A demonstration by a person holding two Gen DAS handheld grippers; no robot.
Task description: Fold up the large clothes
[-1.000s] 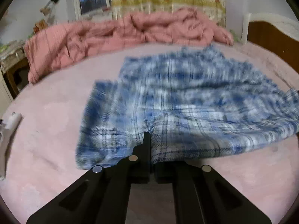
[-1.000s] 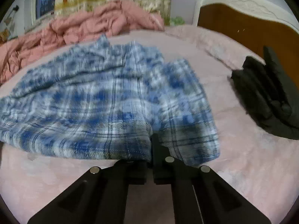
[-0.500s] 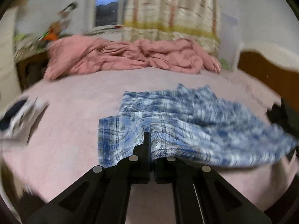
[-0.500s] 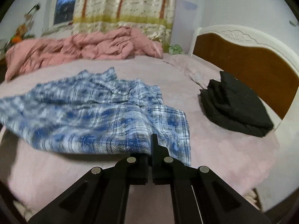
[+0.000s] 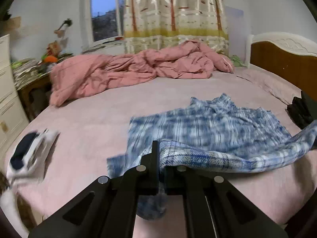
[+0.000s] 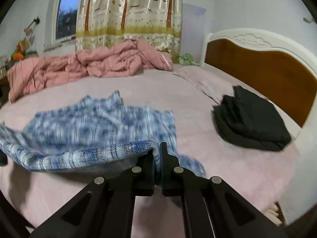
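Blurring plaid shirt (image 5: 208,127) far half; near hem pinched, lifted

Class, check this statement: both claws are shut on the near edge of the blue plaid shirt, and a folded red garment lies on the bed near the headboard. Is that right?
Not quite. The folded garment near the headboard is black, not red; the right wrist view shows it. The rest holds: the left claw and right claw are both shut on the near edge of the blue plaid shirt on the bed.
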